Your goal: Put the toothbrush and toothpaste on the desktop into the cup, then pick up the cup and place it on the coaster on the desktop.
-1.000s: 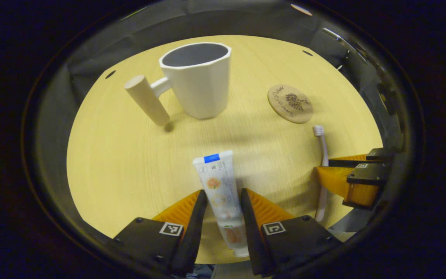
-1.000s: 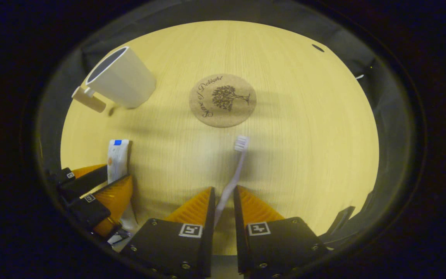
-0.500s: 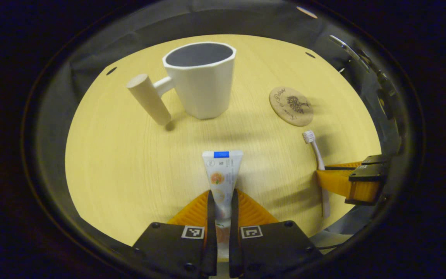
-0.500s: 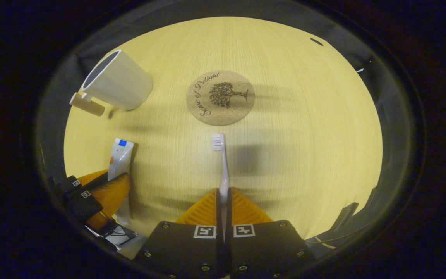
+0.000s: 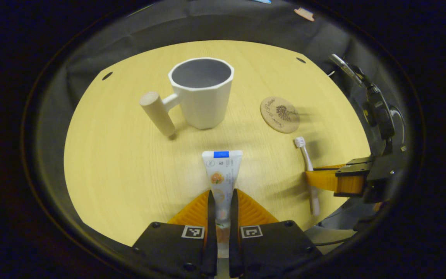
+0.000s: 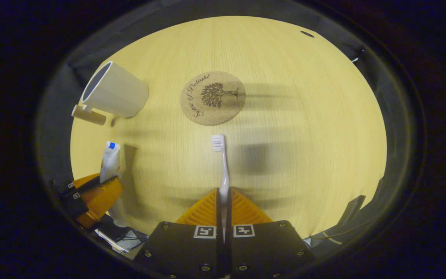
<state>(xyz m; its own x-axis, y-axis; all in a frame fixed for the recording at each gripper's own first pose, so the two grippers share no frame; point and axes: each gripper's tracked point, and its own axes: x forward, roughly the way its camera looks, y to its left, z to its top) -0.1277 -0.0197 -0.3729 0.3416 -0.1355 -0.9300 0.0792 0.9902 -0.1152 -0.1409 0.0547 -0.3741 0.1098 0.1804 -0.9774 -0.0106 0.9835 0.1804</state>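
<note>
1. The pale wood-grain counter [image 5: 122, 162] carries everything.
2. The white faceted ceramic cup with its peg handle [image 5: 201, 97] stands upright and empty.
3. Right of the cup lies the bare round cork coaster [image 6: 212, 97].
4. Nearer than the cup, the left gripper [image 5: 220, 201] has its jaws clamped on the white toothpaste tube [image 5: 222, 170].
5. The right gripper [image 6: 223, 199] pinches the slim white toothbrush [image 6: 221, 162], near the coaster.
6. Both items appear lifted; inserting them and moving the cup remain.

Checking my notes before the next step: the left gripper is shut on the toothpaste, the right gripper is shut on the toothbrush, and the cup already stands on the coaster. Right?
Not quite. The cup stands on the bare table, beside the empty coaster, as the left gripper view shows. The rest holds: the left gripper is shut on the toothpaste, the right gripper on the toothbrush.
</note>
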